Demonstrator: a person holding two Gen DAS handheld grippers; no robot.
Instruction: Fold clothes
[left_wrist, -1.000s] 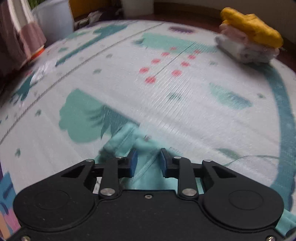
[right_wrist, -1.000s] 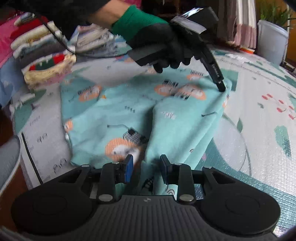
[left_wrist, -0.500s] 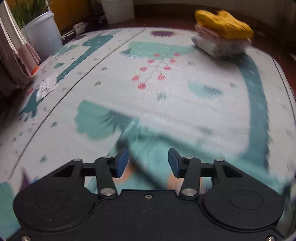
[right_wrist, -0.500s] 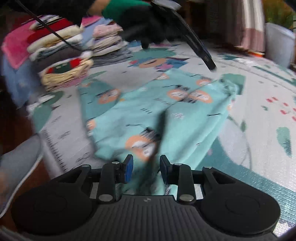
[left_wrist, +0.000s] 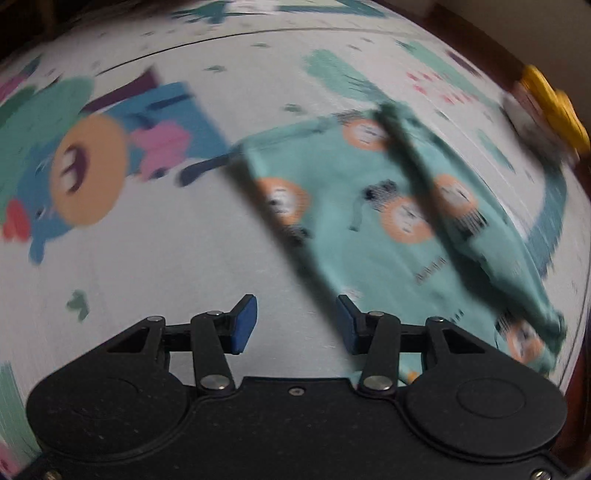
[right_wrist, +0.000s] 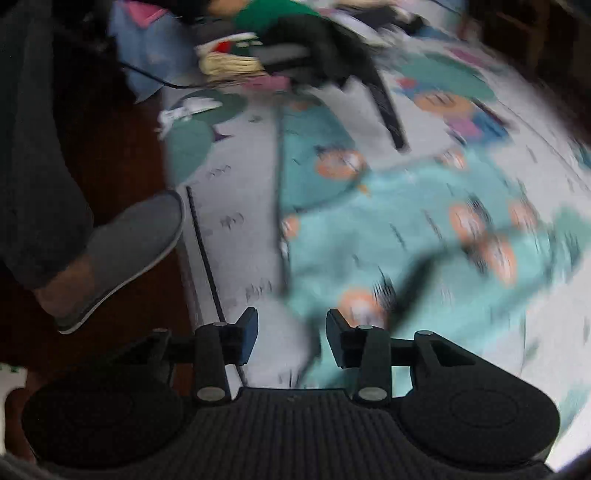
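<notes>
Garment (left_wrist: 373, 221): teal, printed with orange round faces, lying on the play mat (left_wrist: 184, 258), partly folded, one layer lapped over another along a diagonal ridge. Both views motion-blurred, fine detail unreadable.

Left gripper (left_wrist: 293, 325): jaws spread wide, nothing between the blue pads (left_wrist: 243, 325). It hangs over bare mat just off the garment's near-left edge; right-hand finger sits over that edge, contact can't be judged. Dark diagonal band runs along that edge, probably shadow, can't confirm.

Right gripper (right_wrist: 291, 336): jaws also apart, nothing held. Garment (right_wrist: 424, 251) spreads ahead and right of it, near corner reaching down between and below the fingers. Whether the pads touch cloth, can't tell.

In the right wrist view the left gripper (right_wrist: 391, 118) shows as a dark finger slanting down above the garment's far side, gripped by a black glove with green cuff (right_wrist: 303, 33). Not touching the cloth there as far as the blur allows.

Other items: stack of folded clothes with a yellow piece on top (left_wrist: 554, 110) at the mat's far right edge in the left wrist view. Another pile of folded clothes (right_wrist: 232, 59) behind the glove in the right wrist view. Grey shoe (right_wrist: 125, 251) on dark floor, just off the mat's left edge.
</notes>
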